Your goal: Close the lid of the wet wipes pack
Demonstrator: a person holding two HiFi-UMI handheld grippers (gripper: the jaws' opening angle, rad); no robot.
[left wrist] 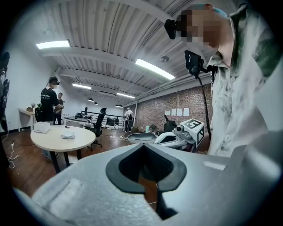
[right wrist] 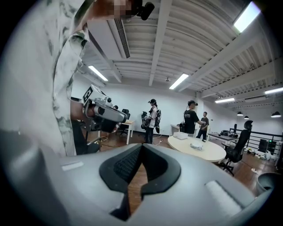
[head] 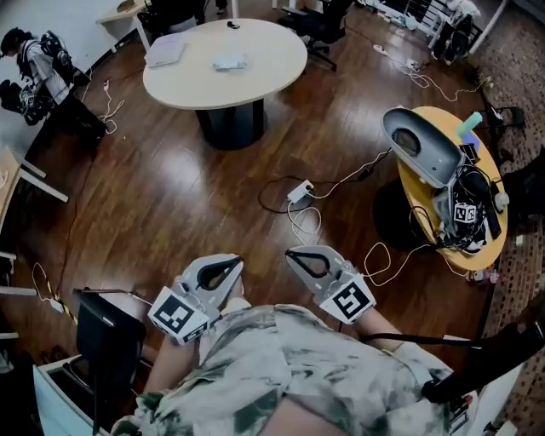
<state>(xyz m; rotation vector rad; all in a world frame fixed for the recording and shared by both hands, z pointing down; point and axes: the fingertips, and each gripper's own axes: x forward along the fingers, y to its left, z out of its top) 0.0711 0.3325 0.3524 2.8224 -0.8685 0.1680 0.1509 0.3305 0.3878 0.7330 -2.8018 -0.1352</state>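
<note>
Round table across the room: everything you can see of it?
The round table has a smooth cream top, laminate by the look of it, on a single dark drum-shaped pedestal that stands upright on the dark wood floor. On the top lie a small pale pack near the middle, a flat pale item by the left edge and a small dark object at the far edge. Office chairs stand behind it.
</note>
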